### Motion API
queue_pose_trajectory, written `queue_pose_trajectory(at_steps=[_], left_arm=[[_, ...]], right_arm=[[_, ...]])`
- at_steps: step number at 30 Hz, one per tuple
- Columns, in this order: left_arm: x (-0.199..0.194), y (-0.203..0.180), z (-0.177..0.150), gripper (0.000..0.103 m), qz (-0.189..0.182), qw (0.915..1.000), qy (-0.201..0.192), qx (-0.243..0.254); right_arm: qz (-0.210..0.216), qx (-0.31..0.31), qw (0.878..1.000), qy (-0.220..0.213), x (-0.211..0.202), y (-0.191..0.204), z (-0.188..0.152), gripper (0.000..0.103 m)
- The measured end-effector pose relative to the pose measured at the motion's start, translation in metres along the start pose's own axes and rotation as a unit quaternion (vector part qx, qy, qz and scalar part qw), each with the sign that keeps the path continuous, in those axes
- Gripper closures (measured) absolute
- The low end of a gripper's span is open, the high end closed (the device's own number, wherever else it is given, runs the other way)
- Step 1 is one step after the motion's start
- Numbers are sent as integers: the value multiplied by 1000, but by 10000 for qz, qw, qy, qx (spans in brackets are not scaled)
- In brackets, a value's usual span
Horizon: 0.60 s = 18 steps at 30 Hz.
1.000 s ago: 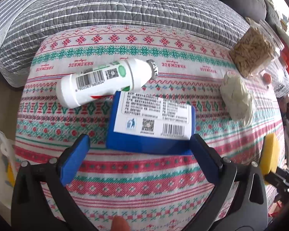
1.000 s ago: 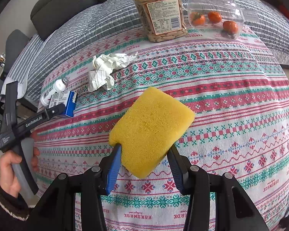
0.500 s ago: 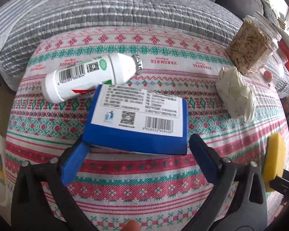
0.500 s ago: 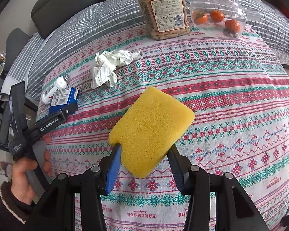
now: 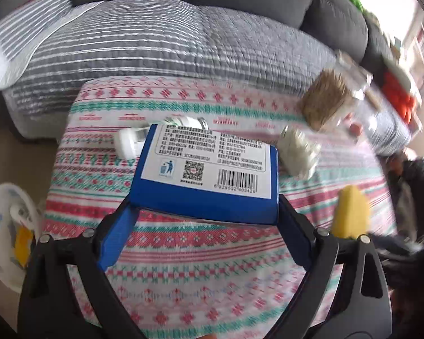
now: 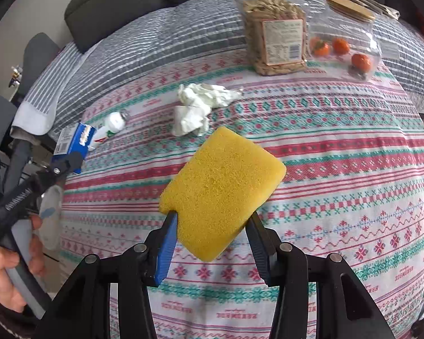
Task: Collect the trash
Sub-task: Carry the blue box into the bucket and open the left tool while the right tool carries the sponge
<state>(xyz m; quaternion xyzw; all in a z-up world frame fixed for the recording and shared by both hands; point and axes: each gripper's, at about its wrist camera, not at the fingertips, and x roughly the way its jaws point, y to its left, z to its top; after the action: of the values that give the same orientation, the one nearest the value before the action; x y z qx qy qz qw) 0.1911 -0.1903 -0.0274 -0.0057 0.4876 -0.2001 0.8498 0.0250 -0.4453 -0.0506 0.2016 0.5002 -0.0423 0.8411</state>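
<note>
1. The left gripper (image 5: 205, 212) grips a flat blue cardboard box (image 5: 206, 169) with a white printed label by its two short ends, jaws spread wide, the box raised off the patterned red, green and white tablecloth (image 5: 200, 257).
2. The right gripper (image 6: 210, 241) is clamped on a yellow rectangular sponge (image 6: 222, 192), held tilted above the cloth.
3. Just beyond the box, a white plastic bottle (image 5: 128, 142) lies on its side, partly hidden behind it.
4. A crumpled wad of white paper (image 6: 198, 107) rests on the cloth, between the bottle and the jars.
5. At the far edge stand a clear jar of tan snacks (image 6: 275, 32) and a clear jar of small orange fruit (image 6: 347, 42), side by side.
6. A person's hand (image 6: 12, 265) holds the left gripper's handle.
</note>
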Motion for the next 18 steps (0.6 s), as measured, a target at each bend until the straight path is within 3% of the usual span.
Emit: queue_pose_trajectory(at_steps=[12, 18], left_arm=[[-99, -20, -4, 9, -38, 9979, -578, 300], [-130, 5, -19, 9, 194, 9970, -626, 419]], right_arm=[[109, -137, 9997, -171, -13, 17, -3, 54], [195, -158, 9993, -270, -23, 28, -8, 54]])
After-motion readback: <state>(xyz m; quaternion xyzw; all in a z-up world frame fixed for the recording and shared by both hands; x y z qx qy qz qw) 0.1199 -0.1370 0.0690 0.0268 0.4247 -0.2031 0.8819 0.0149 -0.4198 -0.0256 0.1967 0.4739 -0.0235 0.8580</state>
